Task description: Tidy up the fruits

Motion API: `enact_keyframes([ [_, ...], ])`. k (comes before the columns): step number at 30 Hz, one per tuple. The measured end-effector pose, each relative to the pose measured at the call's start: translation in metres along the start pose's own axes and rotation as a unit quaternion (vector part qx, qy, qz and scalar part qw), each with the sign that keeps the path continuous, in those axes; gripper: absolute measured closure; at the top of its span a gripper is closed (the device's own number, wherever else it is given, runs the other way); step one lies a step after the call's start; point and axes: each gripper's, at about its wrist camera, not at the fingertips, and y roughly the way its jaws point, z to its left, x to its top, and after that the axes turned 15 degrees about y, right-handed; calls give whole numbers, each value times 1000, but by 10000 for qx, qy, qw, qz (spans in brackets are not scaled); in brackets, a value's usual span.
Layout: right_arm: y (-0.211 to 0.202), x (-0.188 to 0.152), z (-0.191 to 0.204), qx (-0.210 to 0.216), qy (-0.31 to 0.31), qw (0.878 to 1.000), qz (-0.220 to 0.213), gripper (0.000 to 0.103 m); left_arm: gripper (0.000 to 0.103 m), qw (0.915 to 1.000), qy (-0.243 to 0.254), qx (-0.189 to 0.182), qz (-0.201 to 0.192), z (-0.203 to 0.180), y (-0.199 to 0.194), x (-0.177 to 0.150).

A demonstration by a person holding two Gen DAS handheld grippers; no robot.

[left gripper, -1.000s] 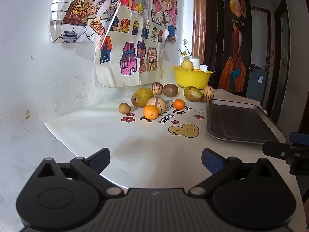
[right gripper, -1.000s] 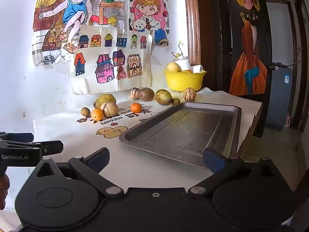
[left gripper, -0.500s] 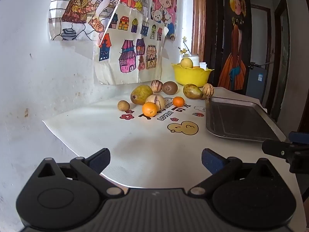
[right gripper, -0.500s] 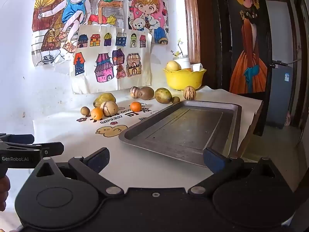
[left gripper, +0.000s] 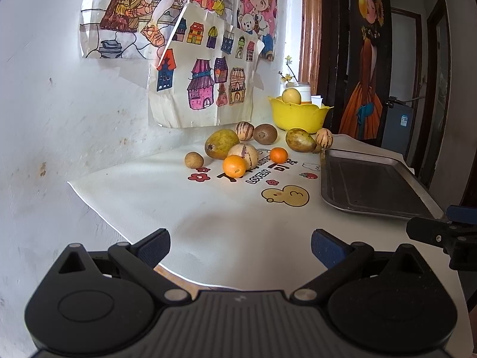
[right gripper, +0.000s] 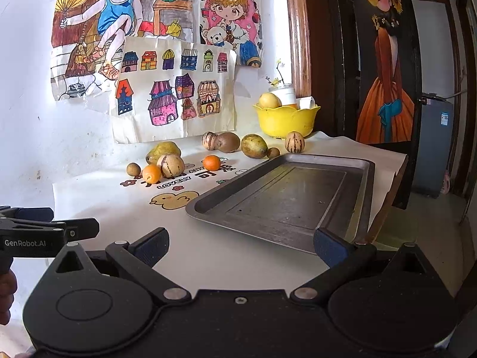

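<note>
Surface point(left gripper: 232, 223), white-covered, against wall. Tray point(right gripper: 286, 197) at right, bare. Bowl point(left gripper: 298, 116), yellow, at back, one fruit inside. Fruits point(left gripper: 235, 165) loose left of tray. Left tool point(left gripper: 240, 246) and right tool point(right gripper: 241, 246): fingers apart, holding nothing.

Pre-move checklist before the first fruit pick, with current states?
1. Left gripper open, nothing held: ok.
2. Right gripper open, nothing held: ok.
3. Dark rectangular metal tray bare, no fruit in it yet: ok.
4. Nearest round orange fruit in plain view, top unobstructed: ok.
5. That fruit free of the striped beige melon behind it: cannot tell, they overlap in both views.
6. Yellow scalloped plastic bowl away from the front fruits: ok.
</note>
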Motion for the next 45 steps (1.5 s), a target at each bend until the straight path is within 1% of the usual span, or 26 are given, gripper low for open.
enact_keyframes([
  [45, 2, -4, 3, 23, -6, 10000, 96, 0, 0, 9998, -130, -4, 131, 3, 1, -6],
])
